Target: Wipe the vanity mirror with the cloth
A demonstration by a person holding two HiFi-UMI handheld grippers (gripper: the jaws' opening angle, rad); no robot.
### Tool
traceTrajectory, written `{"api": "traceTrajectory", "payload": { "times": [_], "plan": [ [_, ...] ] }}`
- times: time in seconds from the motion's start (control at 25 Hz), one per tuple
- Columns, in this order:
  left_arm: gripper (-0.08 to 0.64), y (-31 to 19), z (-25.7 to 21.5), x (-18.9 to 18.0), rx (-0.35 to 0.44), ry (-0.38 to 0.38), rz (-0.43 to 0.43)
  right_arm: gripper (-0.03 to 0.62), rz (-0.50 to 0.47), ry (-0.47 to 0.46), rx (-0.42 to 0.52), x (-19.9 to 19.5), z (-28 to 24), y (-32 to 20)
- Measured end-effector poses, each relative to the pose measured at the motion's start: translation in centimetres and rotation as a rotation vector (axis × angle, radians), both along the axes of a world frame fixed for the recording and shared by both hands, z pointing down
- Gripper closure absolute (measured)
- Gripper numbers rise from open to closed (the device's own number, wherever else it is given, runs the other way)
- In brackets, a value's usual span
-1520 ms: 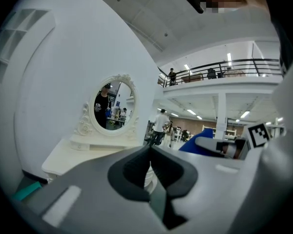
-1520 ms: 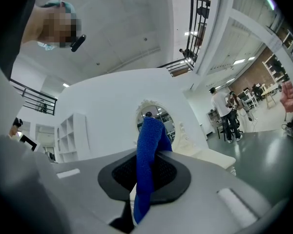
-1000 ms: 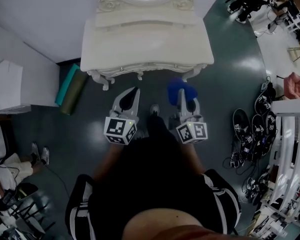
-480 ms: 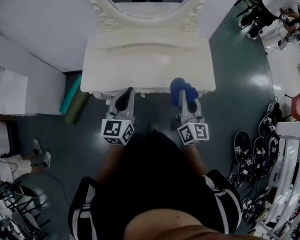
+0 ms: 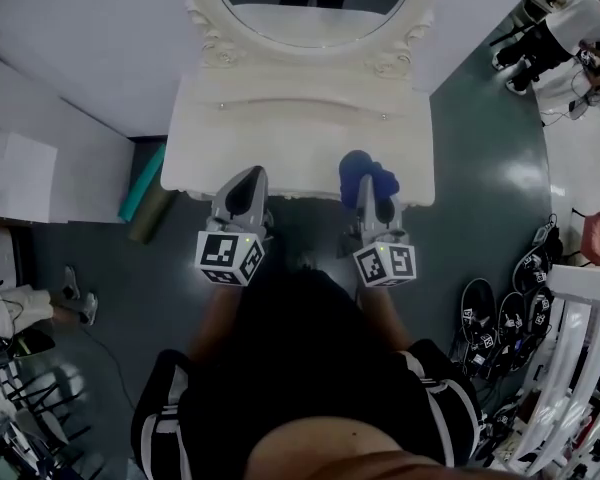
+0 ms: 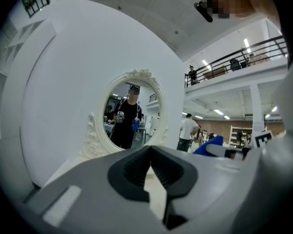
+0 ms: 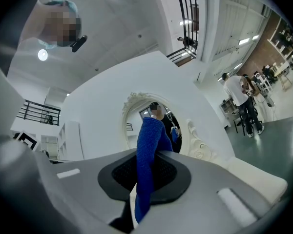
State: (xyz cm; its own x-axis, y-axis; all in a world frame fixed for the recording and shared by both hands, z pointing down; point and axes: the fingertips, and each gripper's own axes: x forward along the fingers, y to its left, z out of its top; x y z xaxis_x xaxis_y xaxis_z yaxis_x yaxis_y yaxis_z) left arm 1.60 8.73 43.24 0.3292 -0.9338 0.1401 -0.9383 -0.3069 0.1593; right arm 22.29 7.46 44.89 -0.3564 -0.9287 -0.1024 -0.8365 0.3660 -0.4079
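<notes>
Left tongs [image 5: 249, 174]: closed, tips meeting. The left gripper view shows nothing between them [image 6: 149, 148]. In the head view they are held level over the front edge of the bench [image 5: 290, 133], left of centre.

Right tongs [image 5: 366, 182]: clamped on the blue cloth [image 5: 373, 175]. In the right gripper view the cloth [image 7: 148, 147] is pinched between the two dark pads [image 7: 172, 172]. One fold stands up past the tips and a narrower tail hangs below them. In the head view the bunched cloth sits over the front right part of the bench top; whether it touches the surface cannot be determined.

Vanity mirror [image 5: 315, 3]: oval glass in a carved white frame, upright at the back of the bench against a white wall. Both tongs point toward it and are well apart from it, so the cloth is not in contact with the glass. The left gripper view shows the glass [image 6: 128, 112] reflecting a person in dark clothing. In the right gripper view the raised fold covers the middle of the glass [image 7: 134, 124].

Surroundings: a rolled teal and olive mat [image 5: 144, 186] lies on the dark floor just beside the left end of the bench
</notes>
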Motion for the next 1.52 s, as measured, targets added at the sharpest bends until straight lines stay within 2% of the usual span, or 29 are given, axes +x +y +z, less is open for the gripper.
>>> {"api": "traceTrajectory", "payload": {
  "times": [0.16,0.48,0.84,1.0,1.16,1.28,1.52],
  "plan": [
    [0.551,-4.1,-0.5,-1.2,0.006,-0.006,0.012,0.566,0.034,-0.005,0.007,-0.6,-0.8,-3.4],
    [0.551,-12.7,-2.4,-4.0,0.058,0.041,0.077,0.568,0.120,0.013,0.032,-2.3,-1.8,-11.5],
    [0.551,-19.6,-4.2,-7.2,0.070,0.058,0.160,0.567,0.229,-0.014,0.058,-4.2,-4.3,-19.2],
    [0.551,-22.5,-3.6,-6.7,0.050,0.069,0.187,0.567,0.259,-0.027,0.076,-3.2,-4.5,-22.5],
    [0.551,-24.6,-4.9,-6.1,0.055,0.065,0.169,0.566,0.295,-0.081,0.107,-1.0,-6.6,-25.6],
    [0.551,-26.3,-5.8,-5.7,0.066,0.077,0.154,0.566,0.336,-0.116,0.168,0.9,-9.1,-28.0],
    [0.551,-27.8,-7.6,-5.7,0.081,0.050,0.150,0.566,0.391,-0.148,0.283,2.6,-13.7,-31.5]
  ]
}}
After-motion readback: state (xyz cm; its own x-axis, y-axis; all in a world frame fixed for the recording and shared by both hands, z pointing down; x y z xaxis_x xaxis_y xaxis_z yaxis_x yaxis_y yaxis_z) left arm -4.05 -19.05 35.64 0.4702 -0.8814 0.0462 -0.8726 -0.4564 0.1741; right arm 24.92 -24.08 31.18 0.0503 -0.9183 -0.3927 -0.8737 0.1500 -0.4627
